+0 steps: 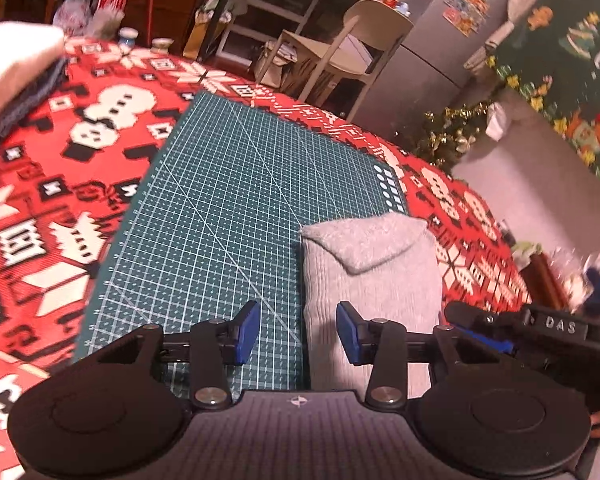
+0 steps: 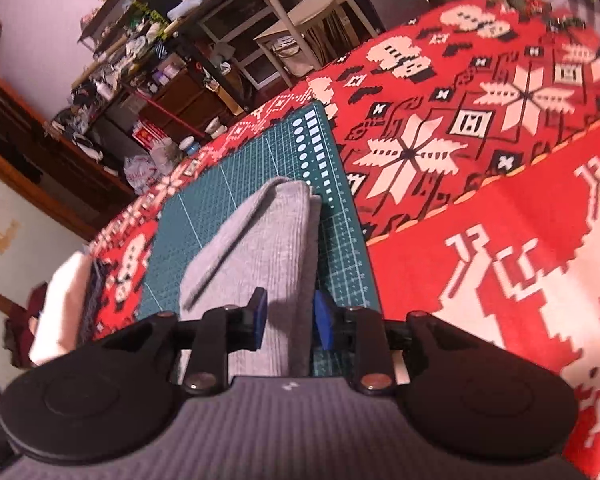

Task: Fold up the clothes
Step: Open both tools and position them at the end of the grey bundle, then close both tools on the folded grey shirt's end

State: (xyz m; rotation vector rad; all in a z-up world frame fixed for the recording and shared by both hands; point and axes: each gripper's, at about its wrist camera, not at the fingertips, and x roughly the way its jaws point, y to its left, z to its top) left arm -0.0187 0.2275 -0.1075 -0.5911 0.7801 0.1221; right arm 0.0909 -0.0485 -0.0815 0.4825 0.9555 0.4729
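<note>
Left wrist view: folded grey cloth [image 1: 374,268] on green cutting mat [image 1: 228,184], red patterned tablecloth [image 1: 60,184] beneath; both grippers' jaws apart

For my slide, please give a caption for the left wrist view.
Open left gripper above the green cutting mat, beside a folded grey knitted garment.

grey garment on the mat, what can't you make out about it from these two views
- Grey garment: near end hidden under the left gripper body, left wrist view.
- Right wrist view: right gripper straddles it; pad contact unclear.
- Garment type: folded, cannot tell.
- White folded pile: blurred, cut by the left edge.
</note>
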